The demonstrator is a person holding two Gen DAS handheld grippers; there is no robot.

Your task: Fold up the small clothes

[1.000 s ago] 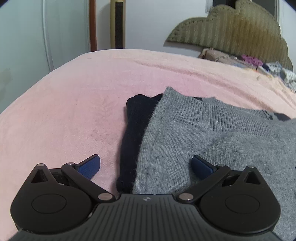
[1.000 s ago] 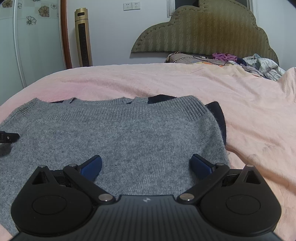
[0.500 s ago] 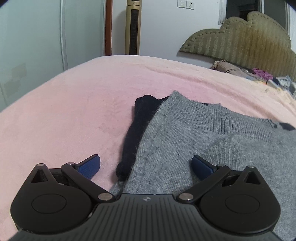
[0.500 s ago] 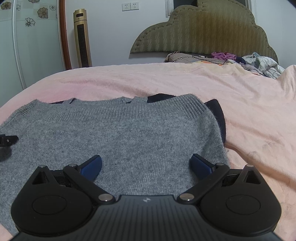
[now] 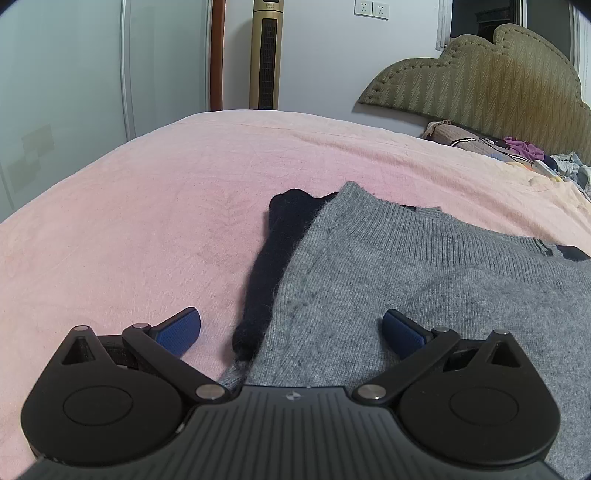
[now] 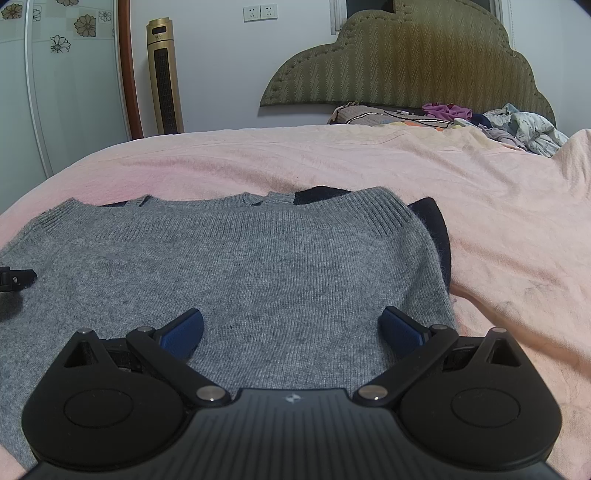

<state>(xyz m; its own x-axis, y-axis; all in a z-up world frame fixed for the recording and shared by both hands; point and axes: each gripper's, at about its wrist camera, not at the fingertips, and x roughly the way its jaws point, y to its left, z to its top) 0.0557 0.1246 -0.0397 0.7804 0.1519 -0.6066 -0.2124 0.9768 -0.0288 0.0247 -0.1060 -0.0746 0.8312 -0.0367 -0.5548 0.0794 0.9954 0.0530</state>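
Both wrist views look low along the bed toward the headboard (image 6: 406, 55), sharing the sweater (image 5: 424, 288).

This is a bedroom in a home. A wide bed with a pink bedspread (image 6: 369, 166) fills the space ahead of the right claw (image 6: 291, 328). Far ahead stands a padded olive headboard (image 6: 406, 62) against a white wall. Below it lies a pile of loose clothes (image 6: 517, 125). Ahead and to the left stand a gold tower air conditioner (image 6: 164, 77) and a wardrobe door with flower prints (image 6: 70, 66). Wall sockets (image 6: 260, 13) sit above.
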